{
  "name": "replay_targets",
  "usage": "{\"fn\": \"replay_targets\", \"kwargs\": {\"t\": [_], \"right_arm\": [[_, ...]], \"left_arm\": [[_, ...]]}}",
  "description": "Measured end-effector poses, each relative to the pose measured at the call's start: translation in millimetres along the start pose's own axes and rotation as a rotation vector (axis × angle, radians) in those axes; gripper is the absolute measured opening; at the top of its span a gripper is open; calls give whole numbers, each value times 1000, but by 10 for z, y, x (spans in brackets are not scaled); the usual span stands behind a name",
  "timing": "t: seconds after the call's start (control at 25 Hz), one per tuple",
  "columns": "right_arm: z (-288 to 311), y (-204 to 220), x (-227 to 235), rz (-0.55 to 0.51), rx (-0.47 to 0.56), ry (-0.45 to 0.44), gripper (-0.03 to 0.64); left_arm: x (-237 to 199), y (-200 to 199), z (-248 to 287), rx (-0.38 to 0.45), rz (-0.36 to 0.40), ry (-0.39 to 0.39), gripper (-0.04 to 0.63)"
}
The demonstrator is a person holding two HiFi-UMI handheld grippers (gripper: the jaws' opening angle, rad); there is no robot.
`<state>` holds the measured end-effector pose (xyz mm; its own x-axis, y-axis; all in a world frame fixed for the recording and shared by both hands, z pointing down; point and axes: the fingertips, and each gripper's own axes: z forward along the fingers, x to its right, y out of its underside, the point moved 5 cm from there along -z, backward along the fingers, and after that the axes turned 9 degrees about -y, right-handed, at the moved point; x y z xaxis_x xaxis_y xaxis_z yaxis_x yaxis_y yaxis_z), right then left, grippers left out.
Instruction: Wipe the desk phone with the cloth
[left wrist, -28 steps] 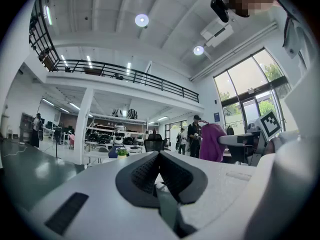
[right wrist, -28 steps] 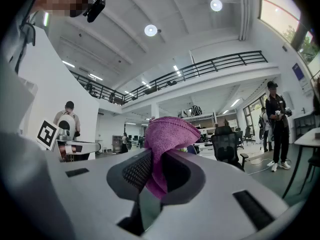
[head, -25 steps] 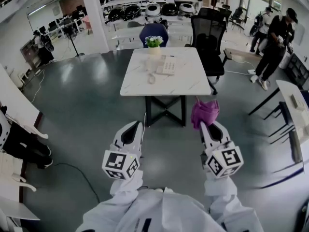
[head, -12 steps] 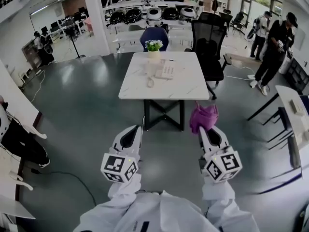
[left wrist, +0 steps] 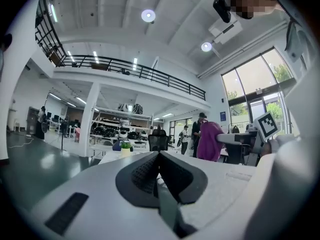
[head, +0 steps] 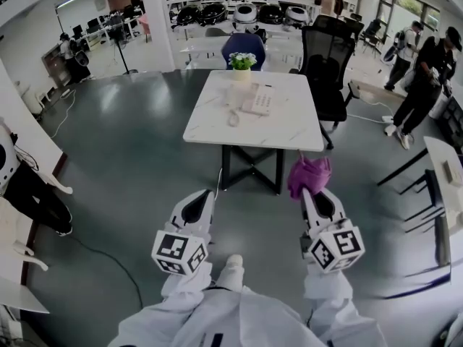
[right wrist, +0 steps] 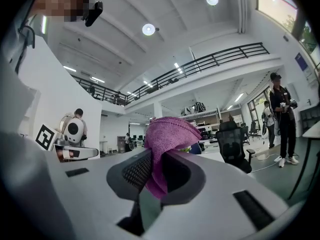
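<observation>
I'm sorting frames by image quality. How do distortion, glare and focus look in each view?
Head view: barrel distortion bows the room's edges, the glossy floor shows soft glare, the desk phone is small but sharp. Left gripper view: fisheye with black corners, a ceiling lamp blooms. Right gripper view: same dark corners, the cloth is crisp.

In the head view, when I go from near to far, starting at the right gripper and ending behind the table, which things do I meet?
right gripper → purple cloth → white table → desk phone → potted plant → blue chair
</observation>
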<state>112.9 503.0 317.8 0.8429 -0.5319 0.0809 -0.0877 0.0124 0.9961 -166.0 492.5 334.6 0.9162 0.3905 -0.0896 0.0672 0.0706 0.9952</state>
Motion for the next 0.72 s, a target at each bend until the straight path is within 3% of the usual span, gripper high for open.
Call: {"fn": "replay_targets", "kwargs": {"t": [0.36, 0.72], "right_arm": [[768, 142, 487, 42, 10, -17, 40], [1716, 202, 1029, 44, -20, 12, 40]], "left_arm": [[-329, 57, 847, -1, -15, -1, -2], [-714, 34, 1976, -11, -40, 53, -2]]}}
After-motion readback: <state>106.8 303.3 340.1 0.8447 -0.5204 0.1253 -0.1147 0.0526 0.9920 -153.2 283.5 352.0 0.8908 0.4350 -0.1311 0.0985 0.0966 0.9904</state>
